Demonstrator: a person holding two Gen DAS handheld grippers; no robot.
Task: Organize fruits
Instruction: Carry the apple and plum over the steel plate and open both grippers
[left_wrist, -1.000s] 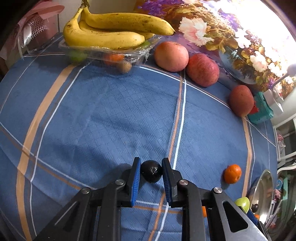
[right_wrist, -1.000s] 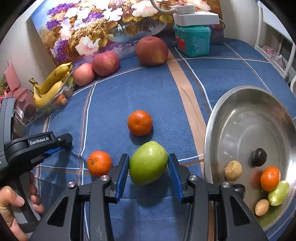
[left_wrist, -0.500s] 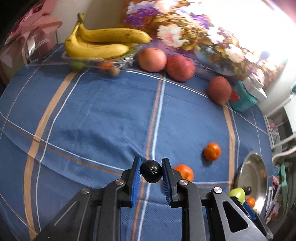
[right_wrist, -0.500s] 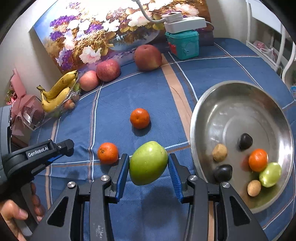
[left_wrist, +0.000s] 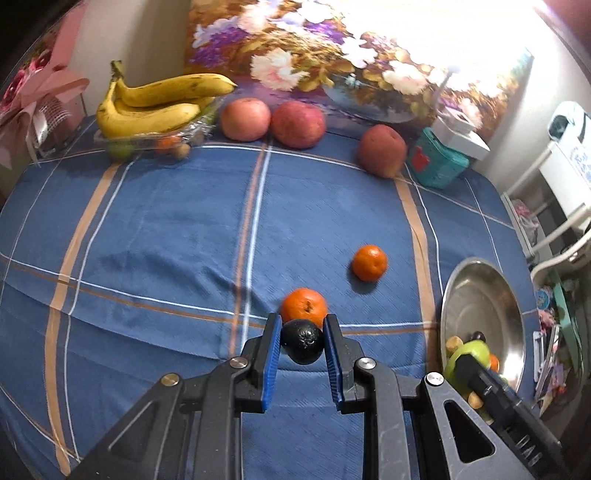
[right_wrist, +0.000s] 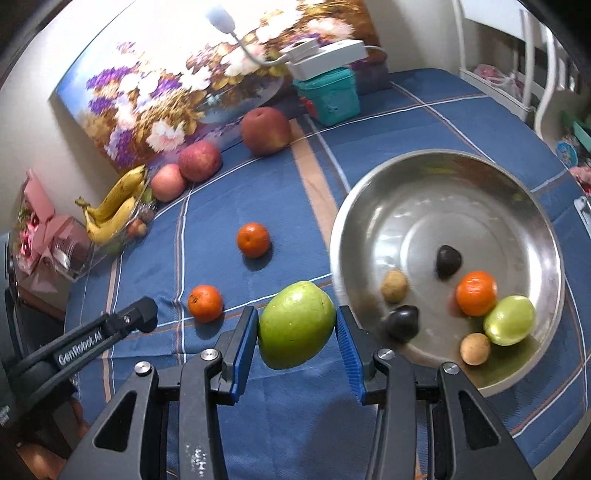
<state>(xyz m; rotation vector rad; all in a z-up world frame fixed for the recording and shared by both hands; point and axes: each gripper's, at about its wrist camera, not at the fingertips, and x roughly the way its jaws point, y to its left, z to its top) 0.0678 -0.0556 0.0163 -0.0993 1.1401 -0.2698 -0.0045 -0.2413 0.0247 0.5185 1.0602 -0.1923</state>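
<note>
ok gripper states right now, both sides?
Left gripper: closed on the small dark fruit.
Right gripper: closed on the green fruit, beside the steel bowl.

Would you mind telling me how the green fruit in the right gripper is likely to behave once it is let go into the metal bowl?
The green fruit looks smooth and rounded, so it will probably roll. The metal bowl slopes inward, likely sending it into the fruit already there. The right gripper holds it only at its sides, so it may slip.

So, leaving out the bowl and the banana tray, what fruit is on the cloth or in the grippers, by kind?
Red apples: 3
Oranges: 2
Green fruit, in the right gripper: 1
Dark fruit, in the left gripper: 1
Total: 7
</note>
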